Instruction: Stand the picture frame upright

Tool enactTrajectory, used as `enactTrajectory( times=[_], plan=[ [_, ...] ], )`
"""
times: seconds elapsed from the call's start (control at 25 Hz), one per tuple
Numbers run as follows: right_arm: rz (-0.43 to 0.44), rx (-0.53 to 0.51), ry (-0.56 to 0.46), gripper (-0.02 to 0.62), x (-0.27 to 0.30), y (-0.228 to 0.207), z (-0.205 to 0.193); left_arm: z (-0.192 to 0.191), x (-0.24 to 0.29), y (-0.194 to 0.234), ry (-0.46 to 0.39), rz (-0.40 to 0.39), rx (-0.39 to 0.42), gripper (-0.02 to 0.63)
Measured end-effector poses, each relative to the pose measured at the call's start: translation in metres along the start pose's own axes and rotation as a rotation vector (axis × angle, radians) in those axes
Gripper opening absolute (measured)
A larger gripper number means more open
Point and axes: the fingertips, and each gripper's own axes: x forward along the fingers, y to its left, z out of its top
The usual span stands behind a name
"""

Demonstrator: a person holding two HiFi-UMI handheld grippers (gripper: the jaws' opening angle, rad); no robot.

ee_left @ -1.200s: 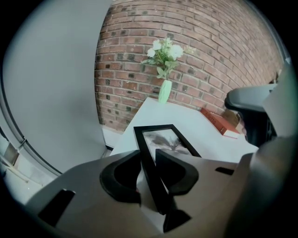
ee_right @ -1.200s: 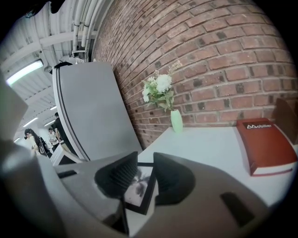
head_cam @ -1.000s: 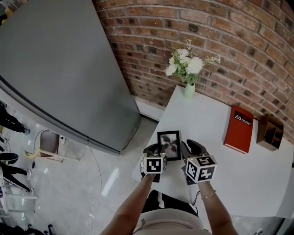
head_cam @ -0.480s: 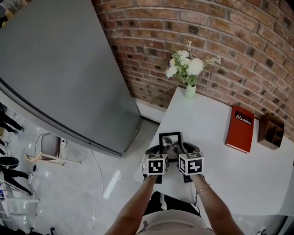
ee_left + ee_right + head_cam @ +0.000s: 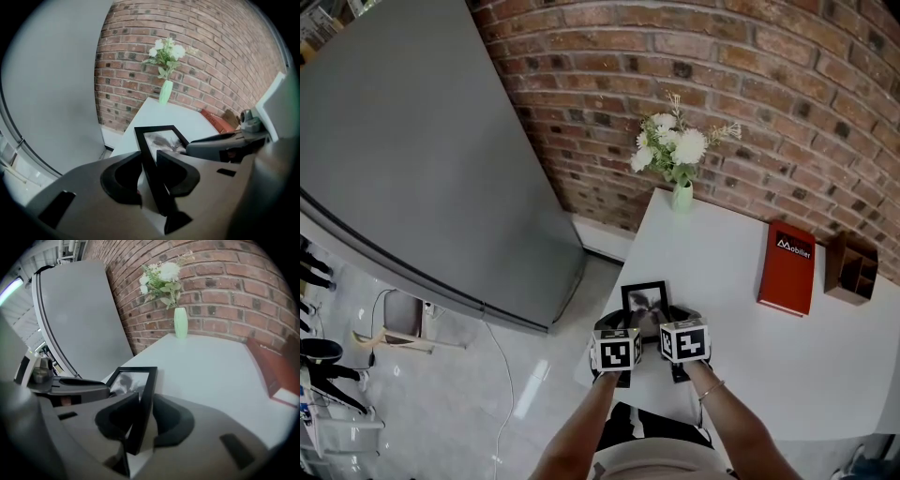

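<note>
A small black picture frame [image 5: 644, 298] with a grey photo sits near the front left corner of the white table [image 5: 722, 253], tilted up off the surface. My left gripper [image 5: 622, 319] is shut on its left edge; in the left gripper view both pads [image 5: 133, 176] press that edge of the frame [image 5: 161, 138]. My right gripper [image 5: 673, 317] is down on the right edge. In the right gripper view the frame [image 5: 133, 378] runs between the jaws of my right gripper [image 5: 146, 408], and both pads touch it.
At the table's far edge, by the brick wall, stands a green vase of white flowers [image 5: 681, 195]. A red book [image 5: 787, 267] and a wooden organizer [image 5: 851, 267] lie to the right. A grey panel [image 5: 422, 141] leans left of the table, over a white floor.
My right gripper has come down from above the table and toward the left gripper, and its jaws now sit on the frame's right edge. The left gripper has kept its hold.
</note>
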Motion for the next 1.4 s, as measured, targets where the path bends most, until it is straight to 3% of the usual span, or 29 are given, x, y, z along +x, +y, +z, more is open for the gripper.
enactTrajectory(
  times=[0.44, 0.76, 1.08, 1.4],
  plan=[
    [0.006, 0.006, -0.002, 0.081, -0.003, 0.001, -0.001, 0.000, -0.001, -0.001, 0.017, -0.003, 0.012, 0.086],
    [-0.011, -0.002, -0.103, 0.077, -0.023, 0.002, 0.018, 0.019, -0.013, -0.008, -0.063, 0.009, 0.035, 0.072],
    [-0.059, 0.026, -0.243, 0.077, -0.062, -0.014, 0.042, 0.060, -0.031, -0.041, -0.177, -0.023, 0.167, 0.069],
    [-0.129, 0.092, -0.372, 0.077, -0.107, -0.058, 0.066, 0.102, -0.028, -0.098, -0.249, -0.107, 0.262, 0.069]
  ],
)
